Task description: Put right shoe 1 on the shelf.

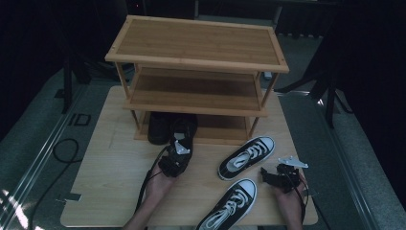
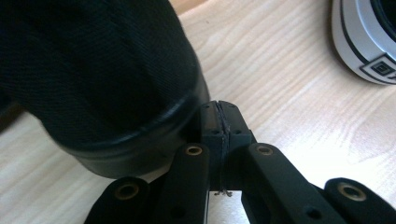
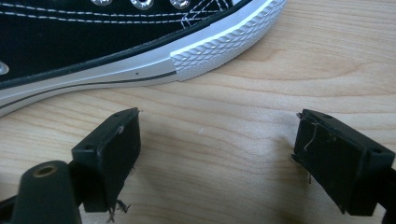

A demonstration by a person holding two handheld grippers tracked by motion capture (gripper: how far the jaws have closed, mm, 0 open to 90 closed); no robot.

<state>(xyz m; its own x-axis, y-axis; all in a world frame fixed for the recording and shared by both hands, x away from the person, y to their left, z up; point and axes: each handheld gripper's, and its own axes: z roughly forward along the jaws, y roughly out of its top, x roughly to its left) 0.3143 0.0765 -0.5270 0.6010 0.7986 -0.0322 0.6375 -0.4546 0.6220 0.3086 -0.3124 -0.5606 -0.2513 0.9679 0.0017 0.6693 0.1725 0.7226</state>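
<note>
Table (image 1: 110,163): black shoe (image 2: 93,70) against left claw (image 2: 219,122).

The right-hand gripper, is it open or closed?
Open. The right gripper has its two jaws standing wide apart with bare table between them.

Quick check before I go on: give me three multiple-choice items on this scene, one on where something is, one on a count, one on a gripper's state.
1. Where is the all-black shoe?
A. on the rack's top shelf
B. at the rack's bottom level, by the left gripper
C. in the right gripper

2. How many black-and-white sneakers lie on the table?
A. one
B. two
C. three

3. How do the right gripper's jaws stand?
A. wide apart, nothing between them
B. shut on a sneaker
C. shut on a lace

Answers:
1 B: it sits at the foot of the wooden rack, with the left gripper beside it.
2 B: one sneaker lies nearer the rack, the other nearer the person.
3 A: the right gripper shows bare table between its jaws.
</note>
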